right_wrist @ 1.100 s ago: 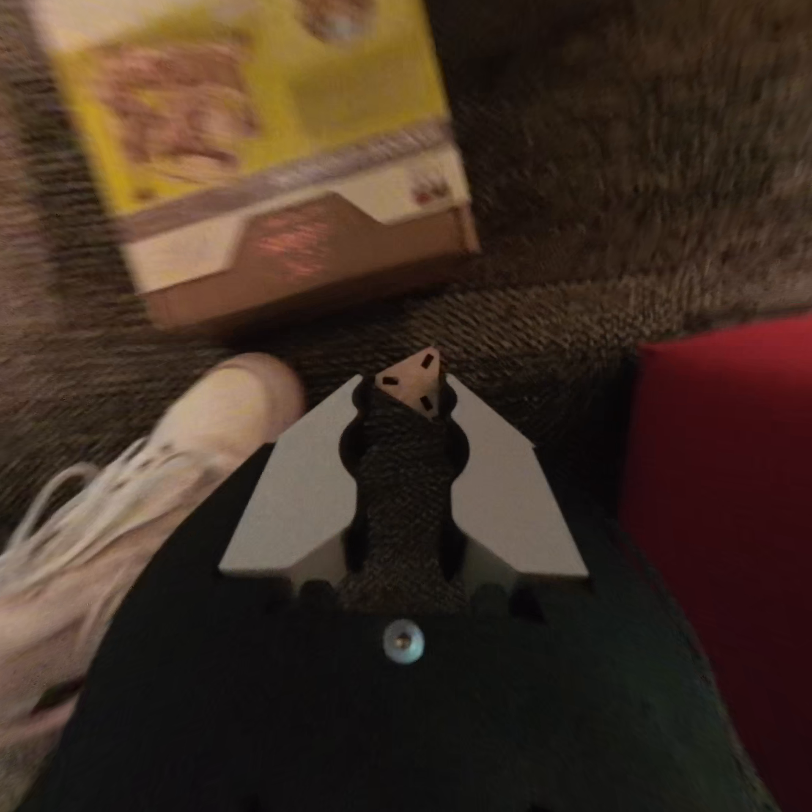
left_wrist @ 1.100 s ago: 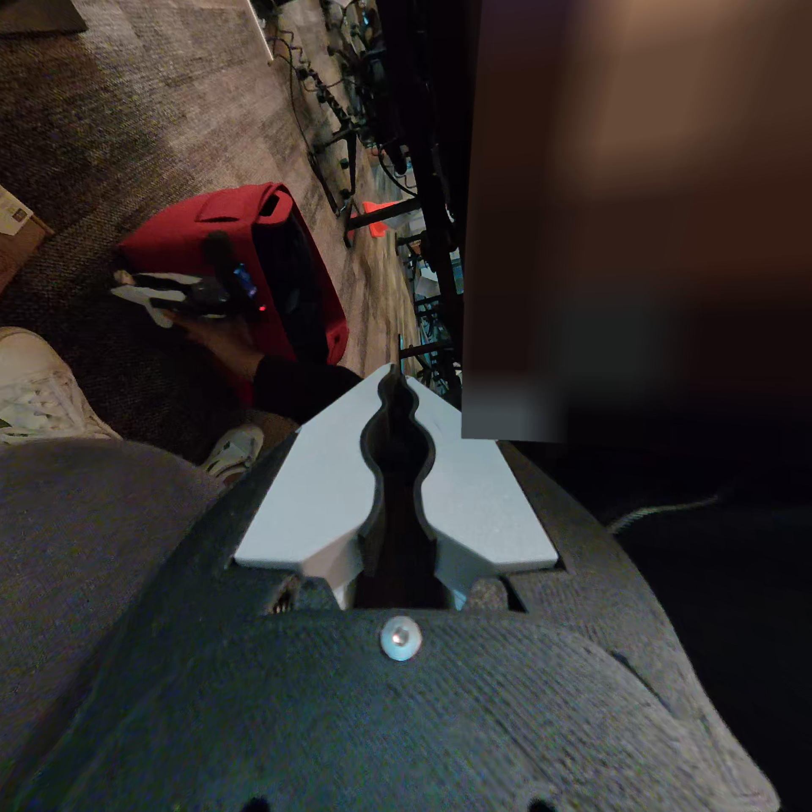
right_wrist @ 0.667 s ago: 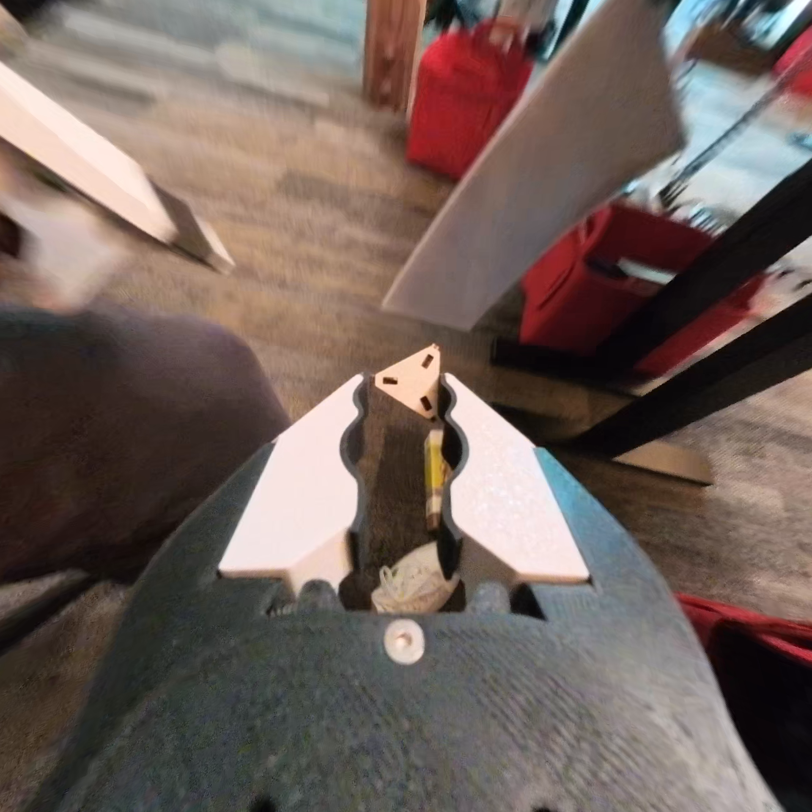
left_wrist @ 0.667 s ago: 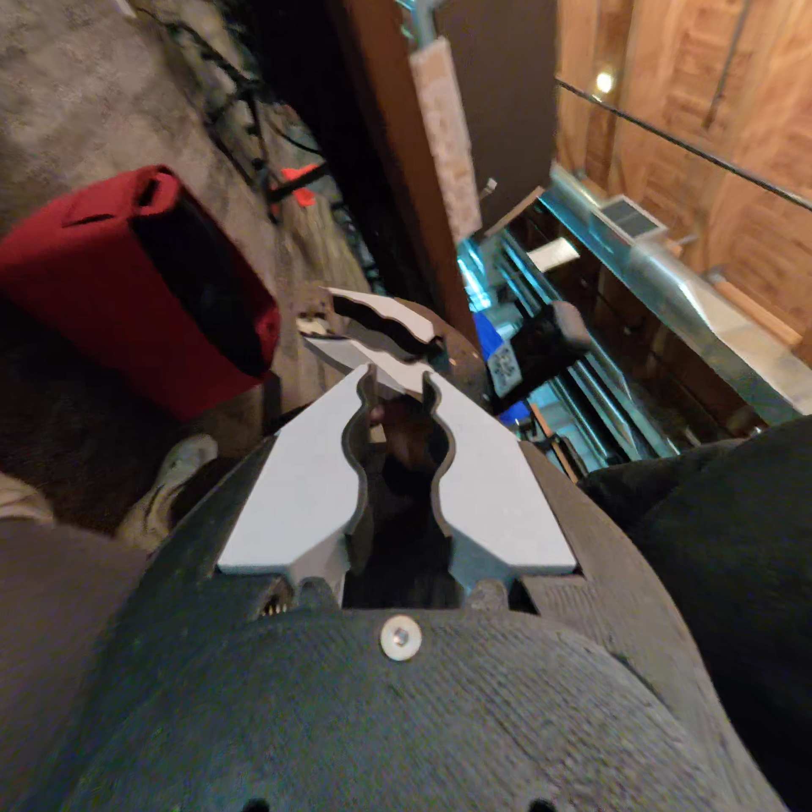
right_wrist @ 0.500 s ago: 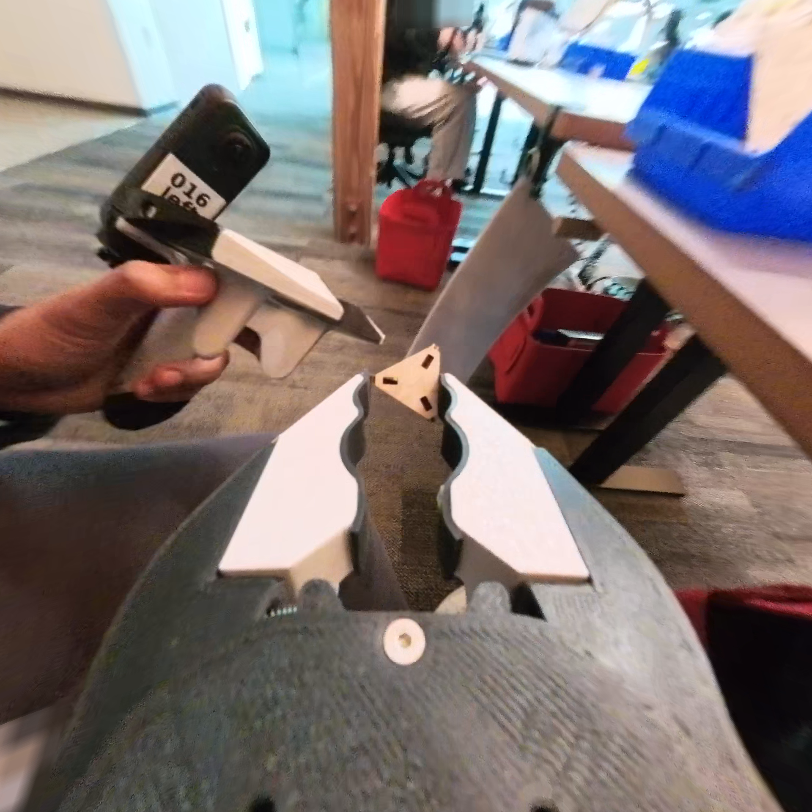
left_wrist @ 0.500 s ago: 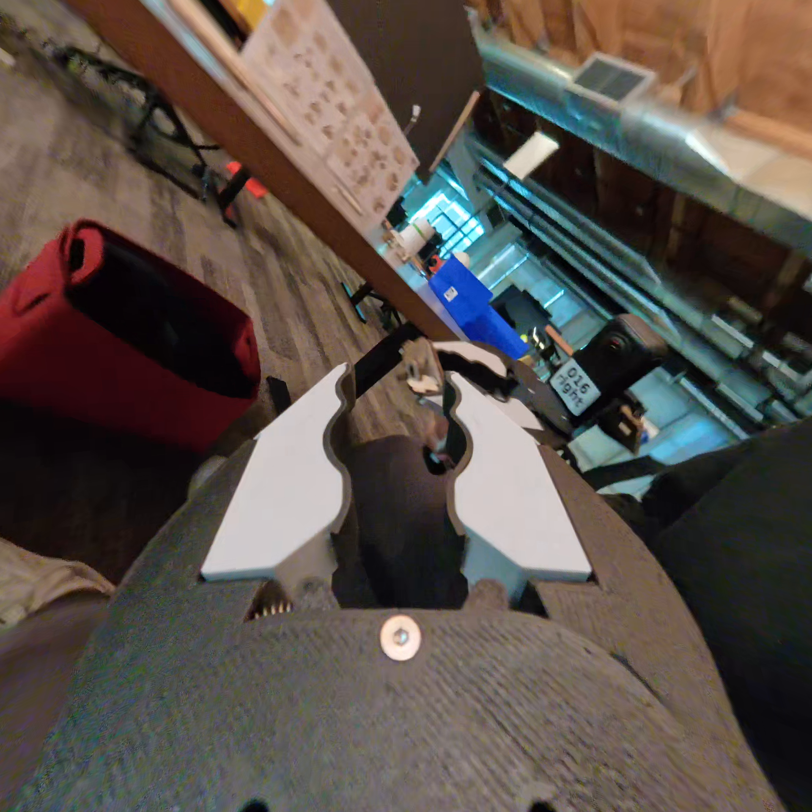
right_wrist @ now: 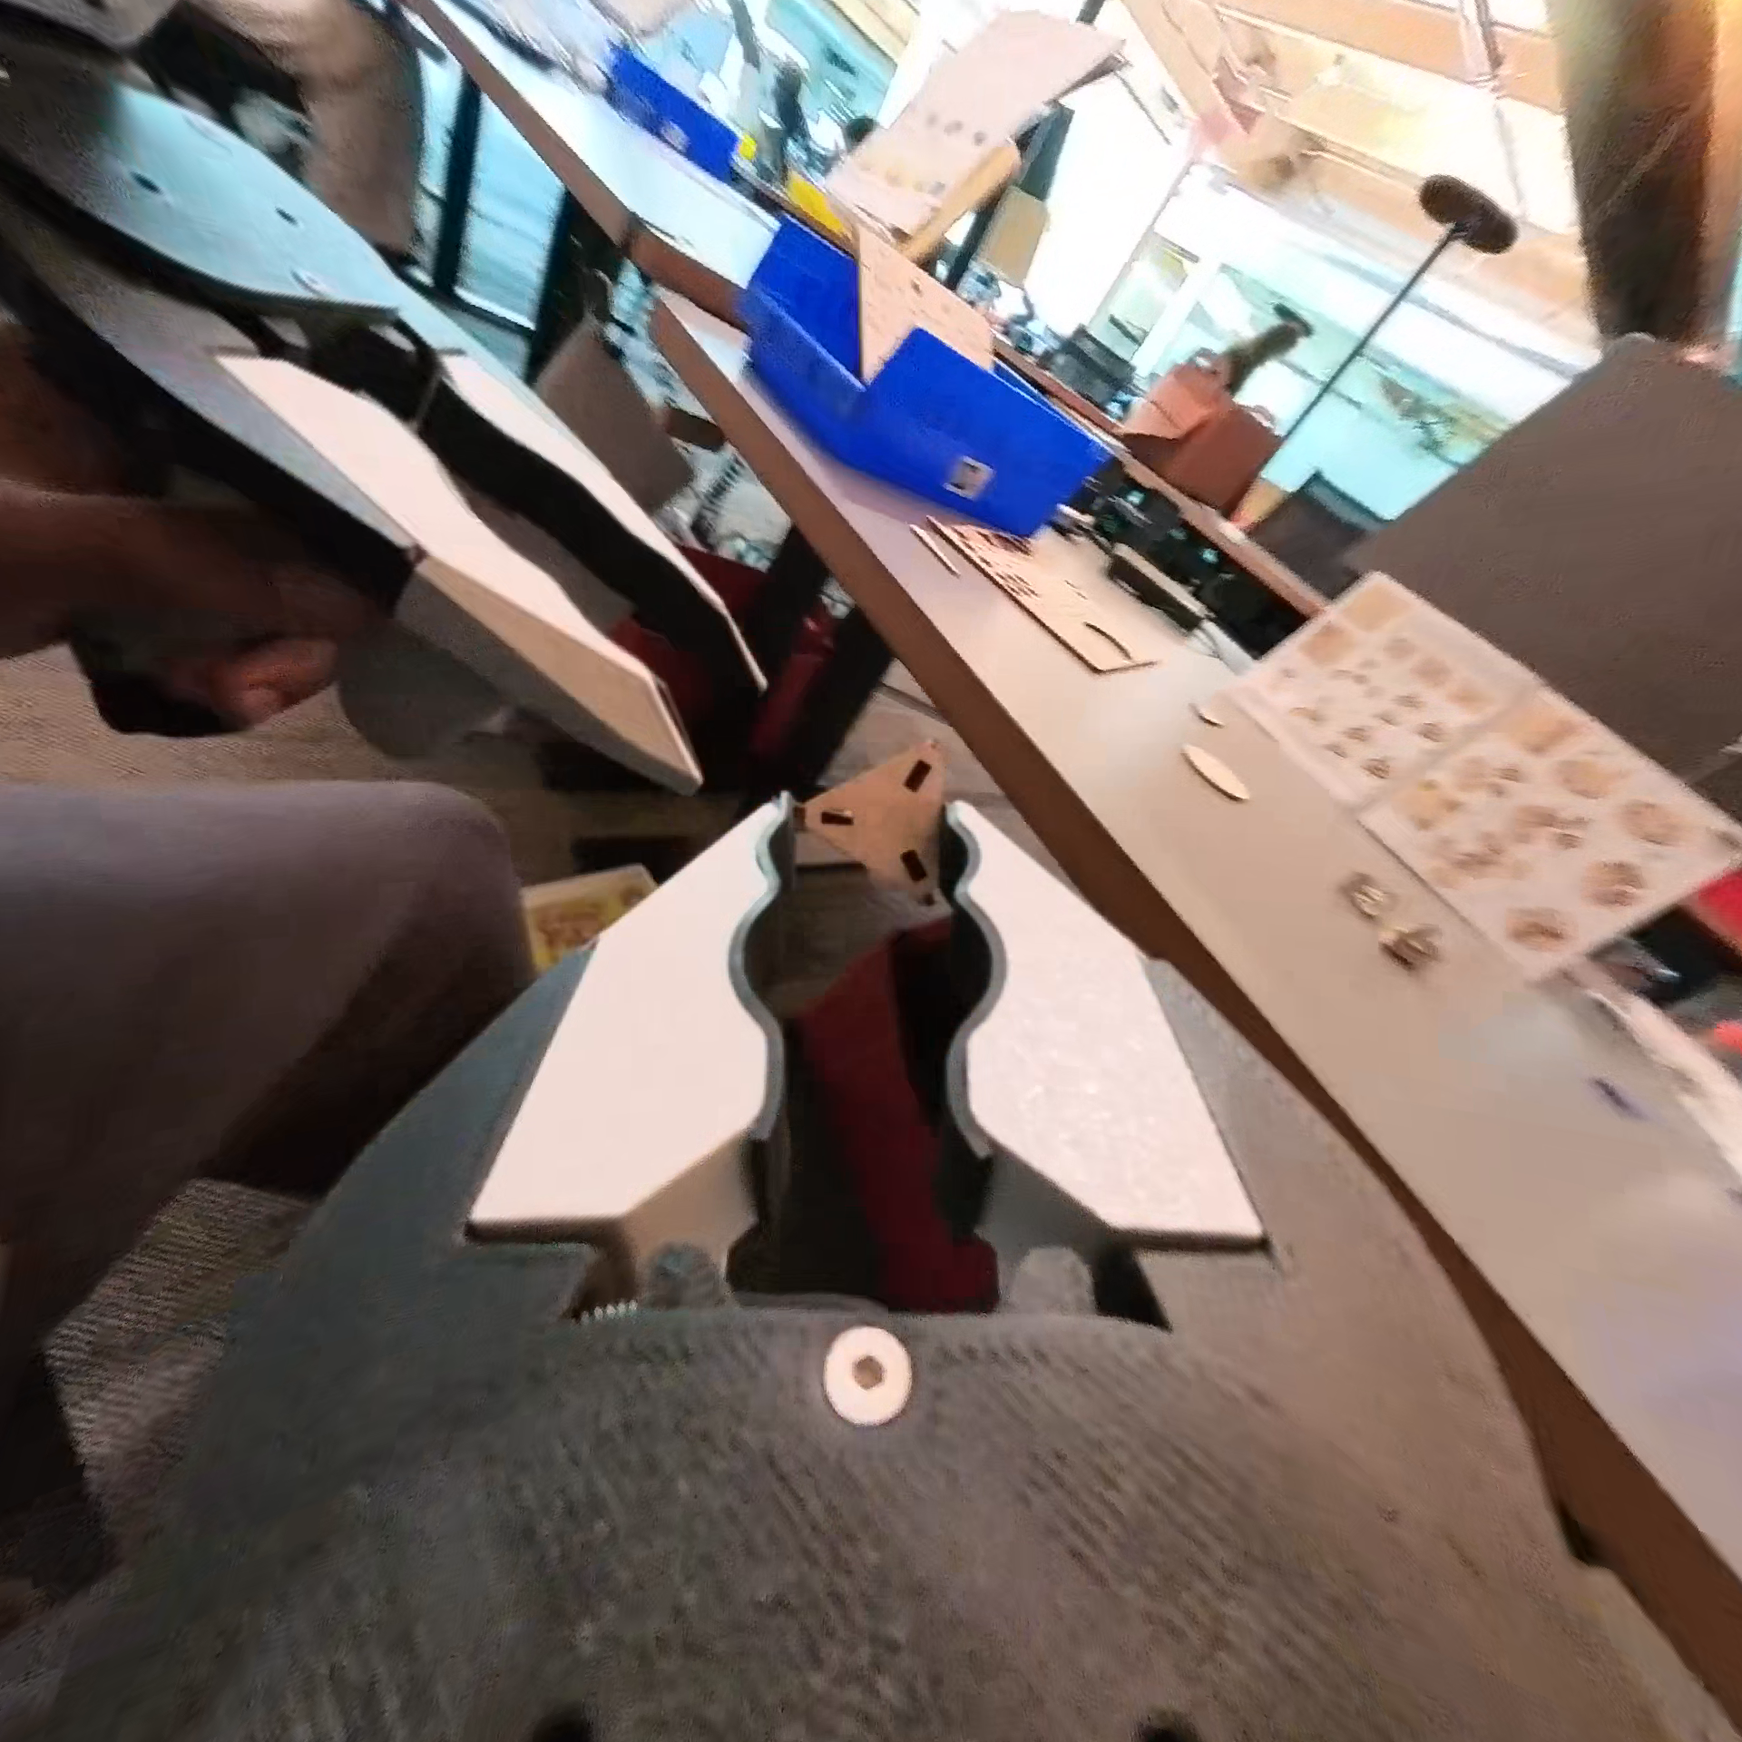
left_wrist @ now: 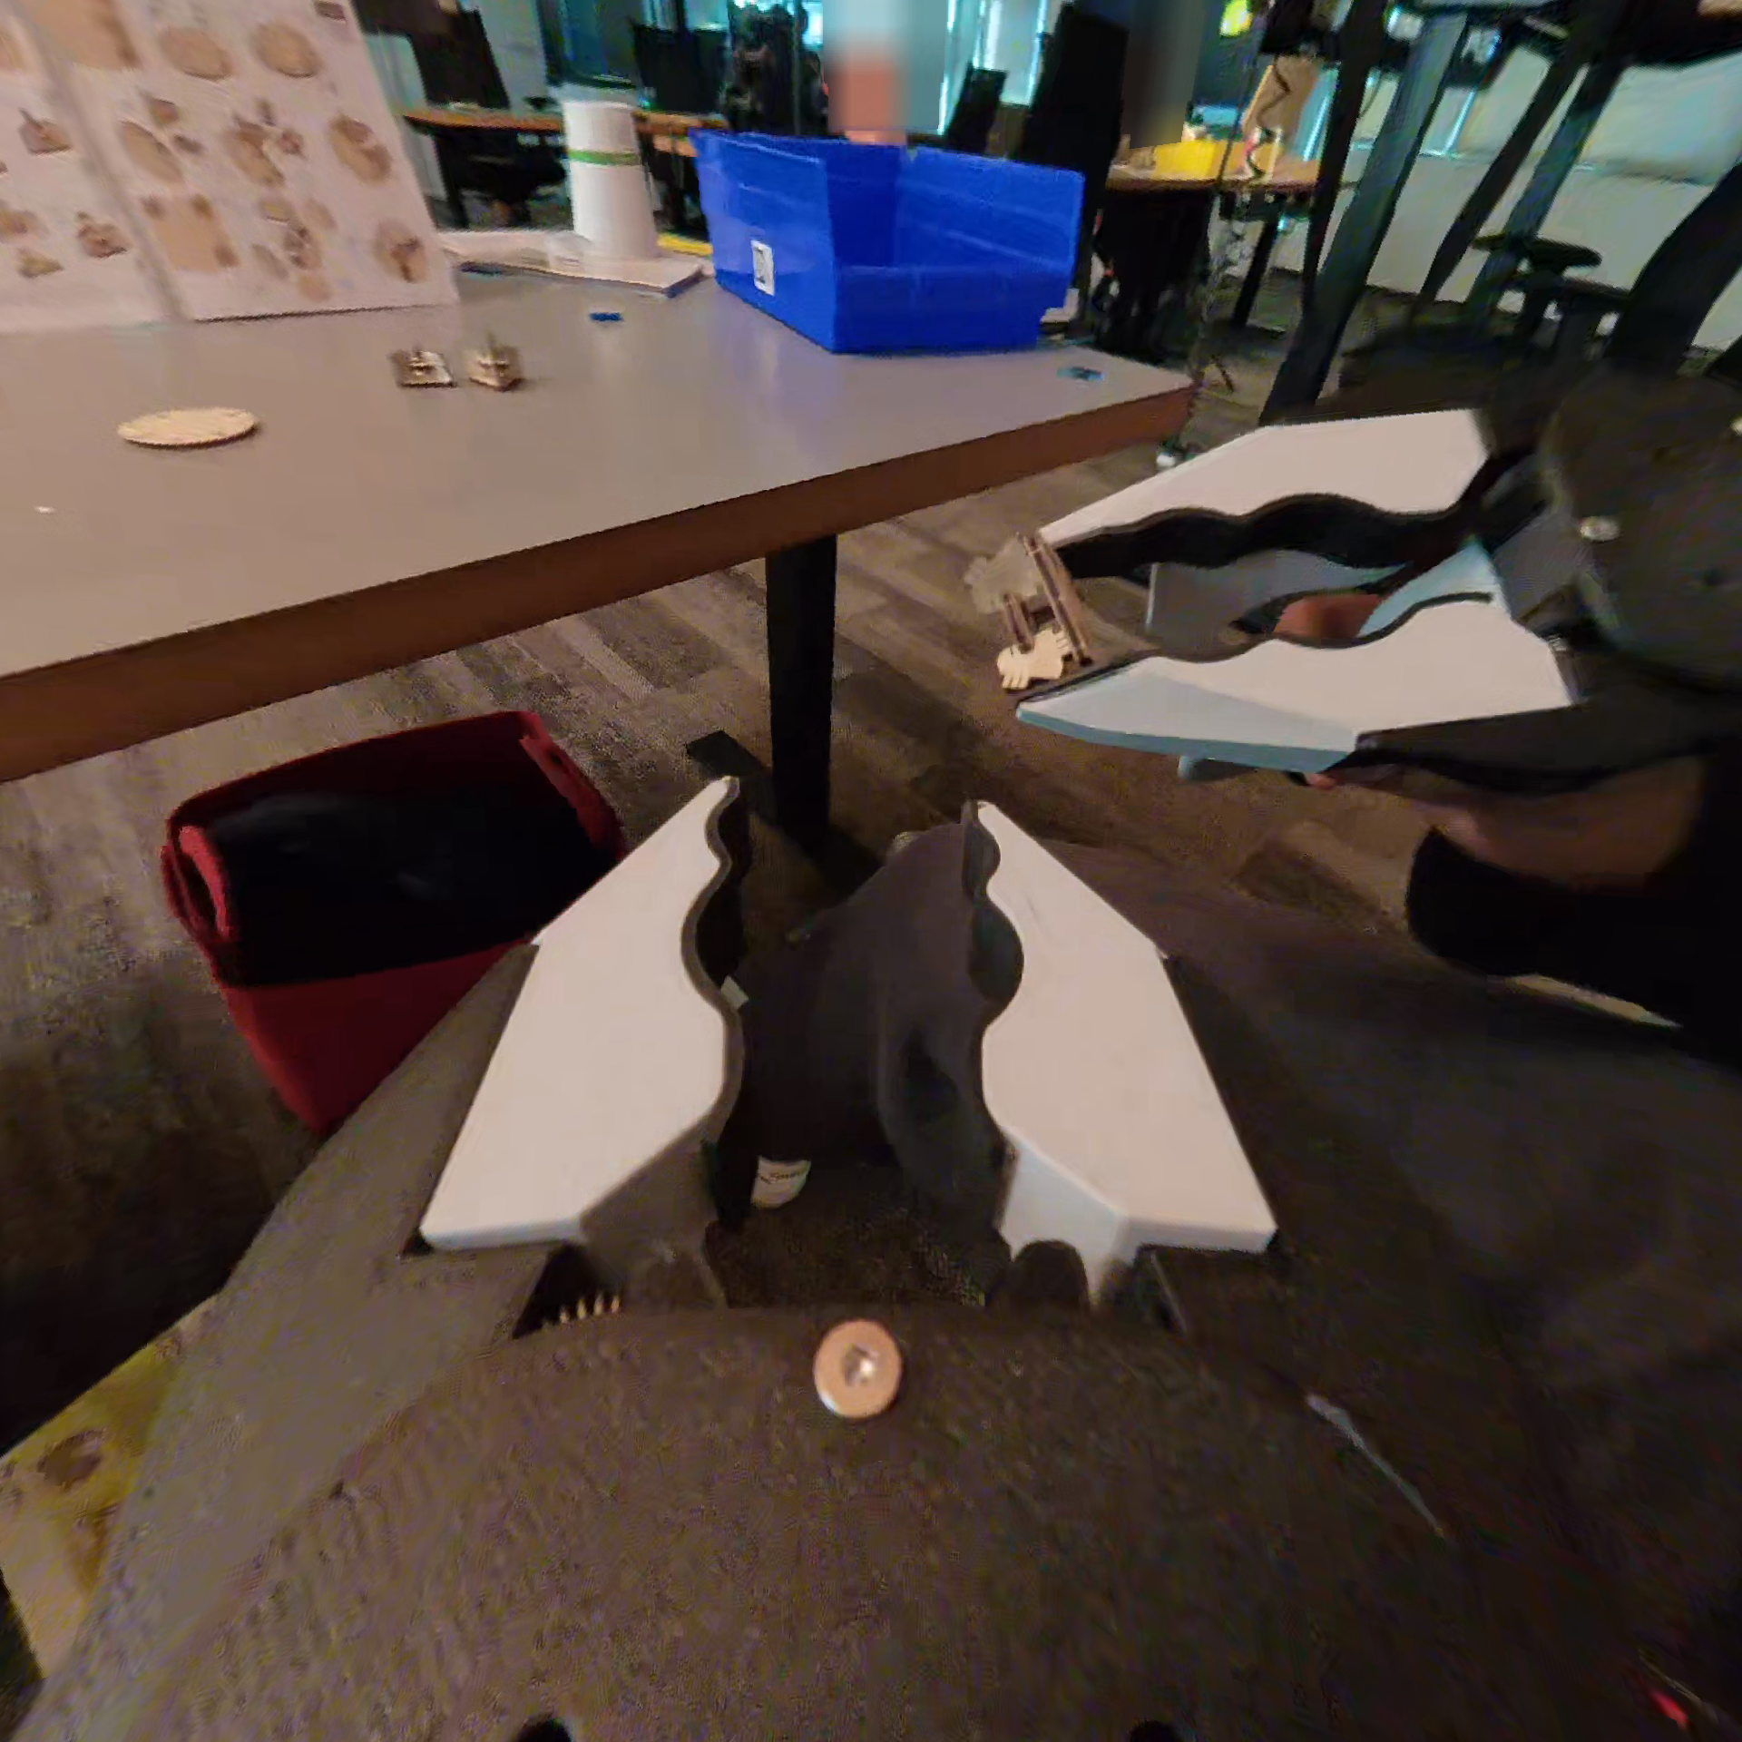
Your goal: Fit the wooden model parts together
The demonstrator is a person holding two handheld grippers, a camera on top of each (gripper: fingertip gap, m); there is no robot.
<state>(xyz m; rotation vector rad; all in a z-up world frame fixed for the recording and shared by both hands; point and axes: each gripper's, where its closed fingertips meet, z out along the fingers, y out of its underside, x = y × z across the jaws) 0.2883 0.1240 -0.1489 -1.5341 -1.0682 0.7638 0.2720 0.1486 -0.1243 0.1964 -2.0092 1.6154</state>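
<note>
Right gripper (right_wrist: 867, 829) is closed on a small pale laser-cut plywood assembly (right_wrist: 881, 829), a triangular plate with three slots; both fingertips (right_wrist: 971, 839) press its edges, and from the left wrist view (left_wrist: 1032, 613) the same piece shows slatted legs hanging past the tips. Judged: very light, stiff but thin and brittle, slot joints likely to pop apart if squeezed hard or knocked; smooth wood, so it could swivel in a tip-only pinch. Best hold looks like the flat plate edges, not the thin legs. Left gripper (left_wrist: 848, 820) is empty, fingers spread wide with only a grey trouser knee (left_wrist: 848, 990) and carpet showing between them, nothing touched. Pose: both grippers are held low, below the edge of the grey tabletop (left_wrist: 566, 471), over the person's lap; the left one points level toward the black table leg (left_wrist: 799, 679) and a red fabric bin (left_wrist: 377, 895) on the floor at left, the right one comes in from the right side, tips pointing left, near but apart from the left one. On the table, far: a round wooden disc (left_wrist: 187, 426), two small wooden parts (left_wrist: 457, 366), a printed parts sheet (left_wrist: 207, 151), a blue plastic bin (left_wrist: 886, 245). Right wrist view is tilted and motion-blurred.
</note>
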